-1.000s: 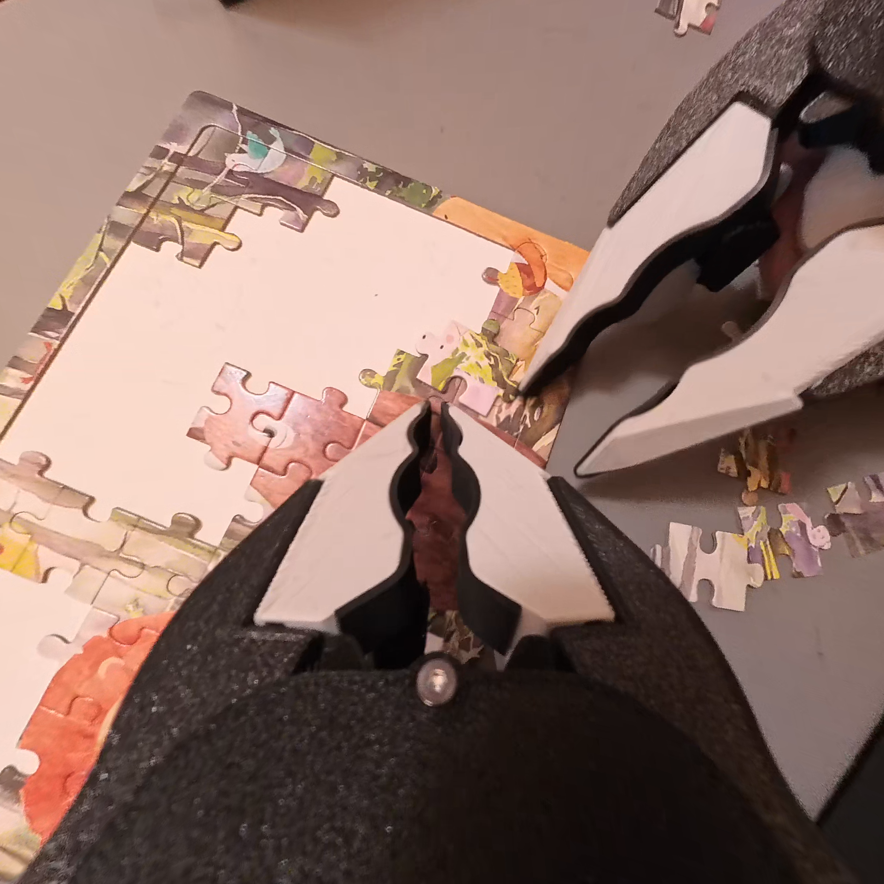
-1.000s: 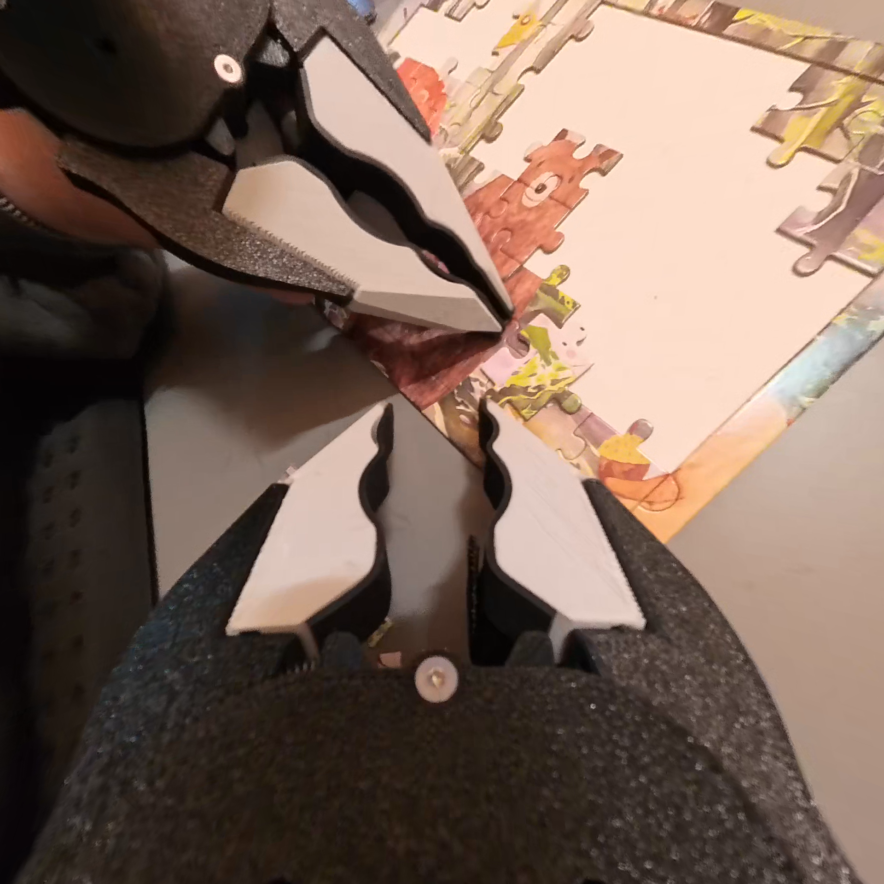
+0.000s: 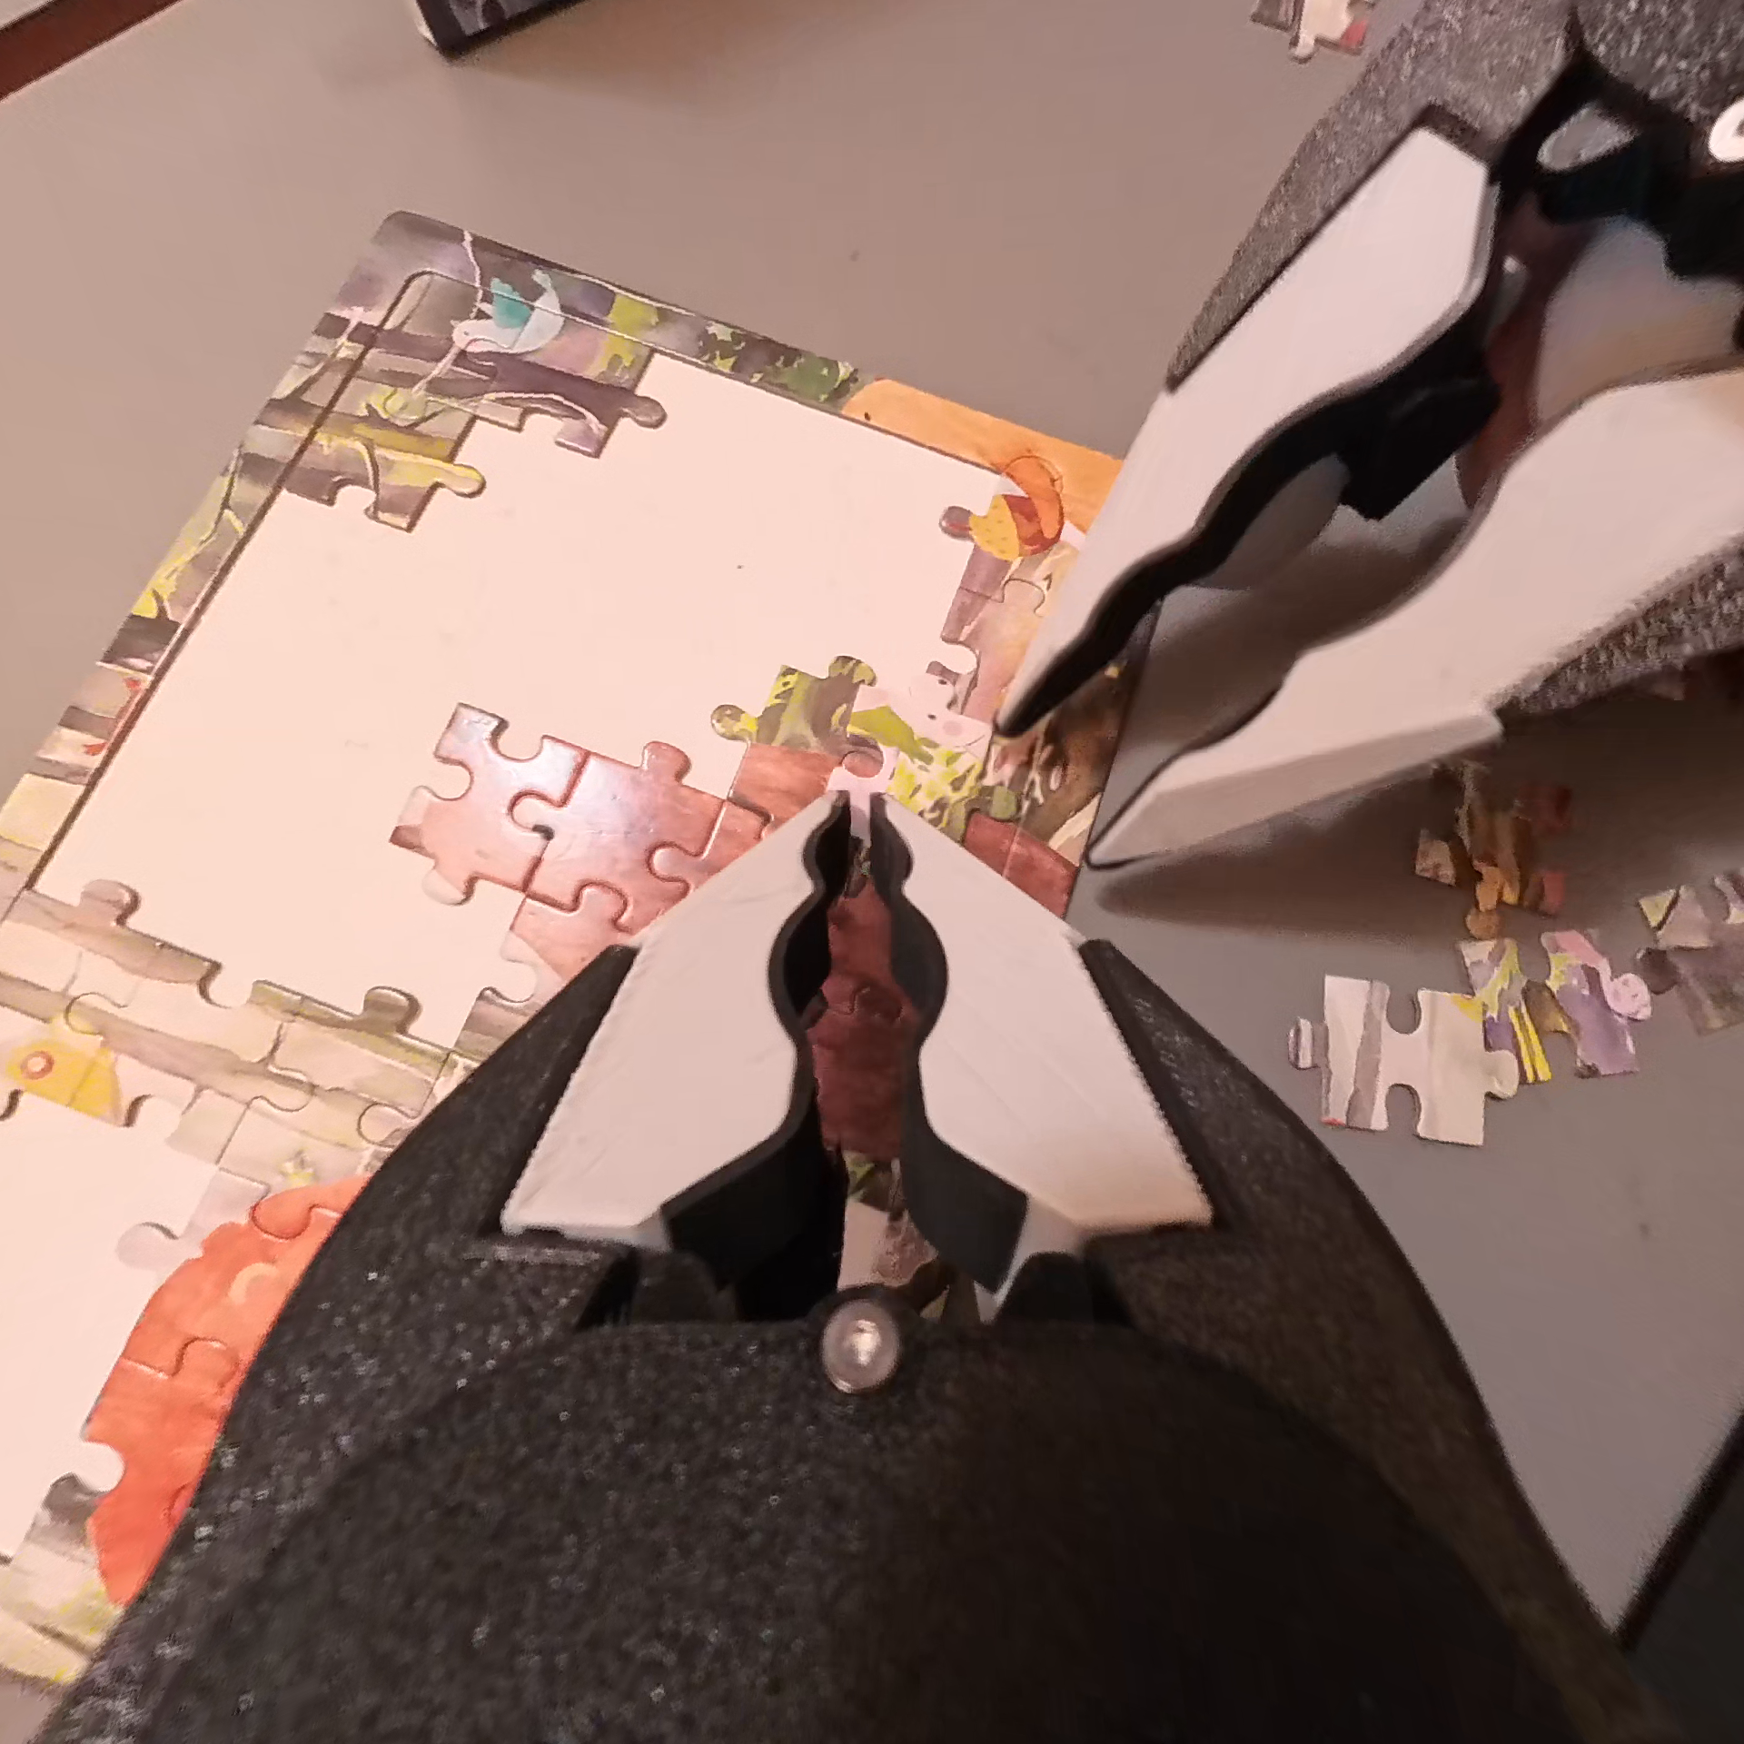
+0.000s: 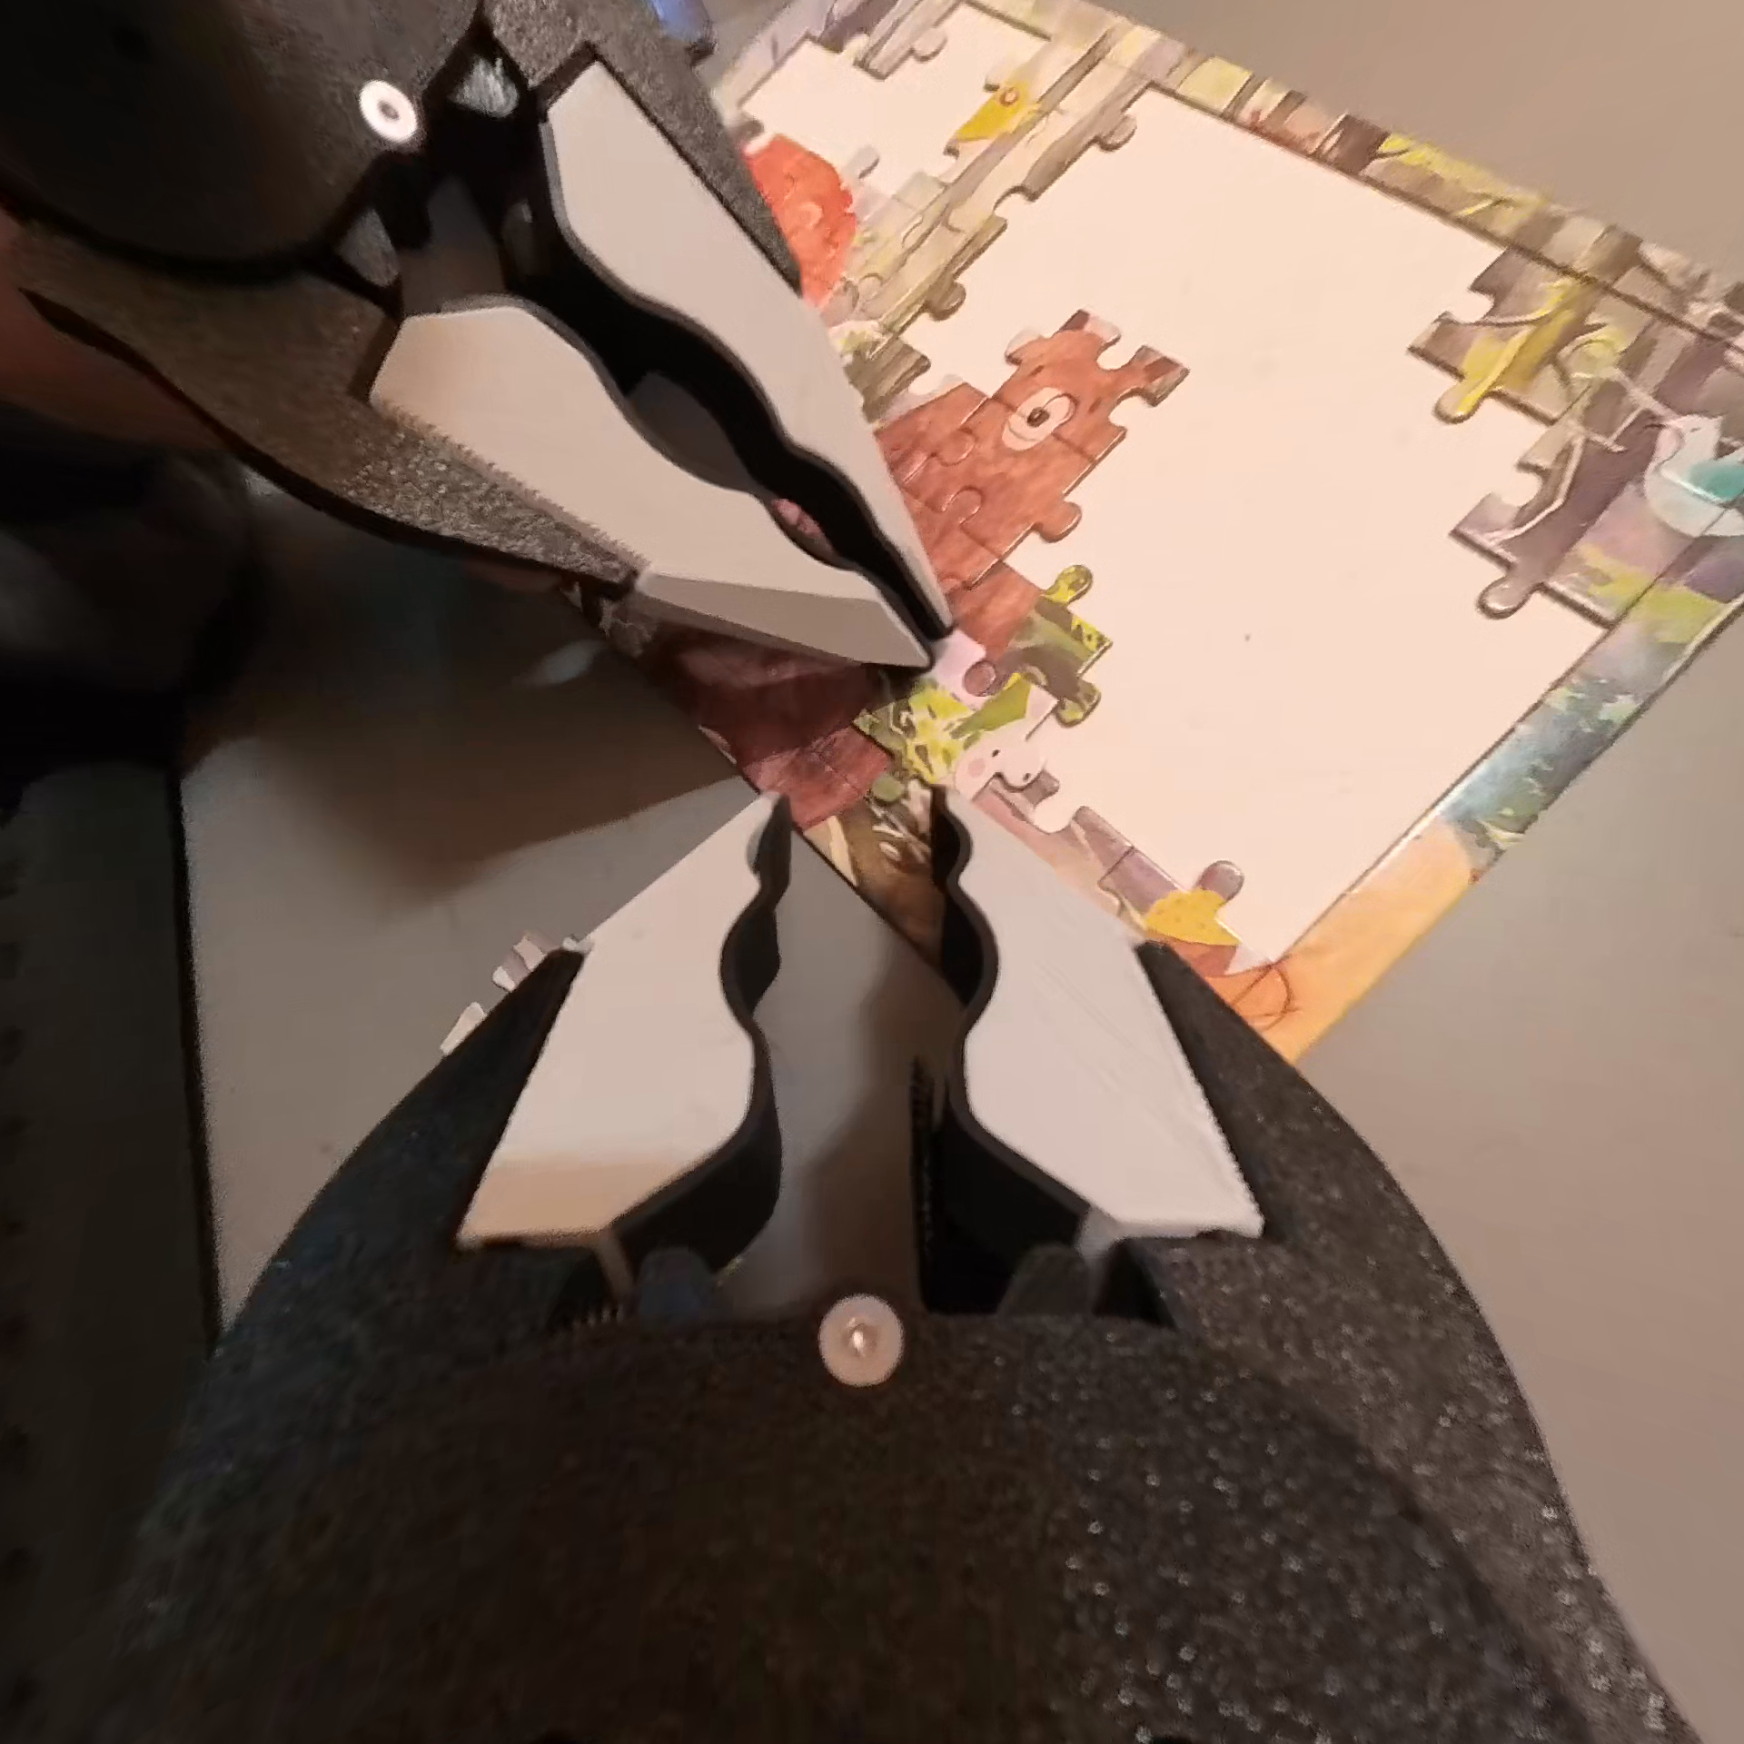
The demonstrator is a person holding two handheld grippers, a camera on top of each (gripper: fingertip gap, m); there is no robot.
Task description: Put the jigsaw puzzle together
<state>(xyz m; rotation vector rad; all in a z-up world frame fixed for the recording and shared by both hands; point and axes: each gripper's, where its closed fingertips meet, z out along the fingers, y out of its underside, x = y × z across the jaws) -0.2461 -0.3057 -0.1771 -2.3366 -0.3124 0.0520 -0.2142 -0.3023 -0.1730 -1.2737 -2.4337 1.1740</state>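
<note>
The puzzle board (image 3: 604, 604) lies on the grey table, with a white inside and a colourful border. Brown bear pieces (image 3: 585, 830) sit joined in its middle, and they also show in the right wrist view (image 4: 1019, 444). My left gripper (image 3: 857, 802) is shut, with its tips down on the pieces near the board's right edge; it also shows in the right wrist view (image 4: 930, 646). A small pale piece (image 4: 963, 651) lies at its tips. My right gripper (image 4: 854, 812) is open and empty, with the board's edge between its fingers; it also shows in the left wrist view (image 3: 1052, 793).
Several loose pieces (image 3: 1406, 1066) lie on the table right of the board, and another (image 3: 1321, 28) lies at the far right. A dark box (image 3: 500, 19) stands at the back. The table's edge (image 3: 1661, 1472) runs along the near right. Less than 4 cm separates the two grippers' tips.
My right gripper has moved forward, so the board's edge now lies between its fingers. My left gripper has shifted only slightly and stays shut.
</note>
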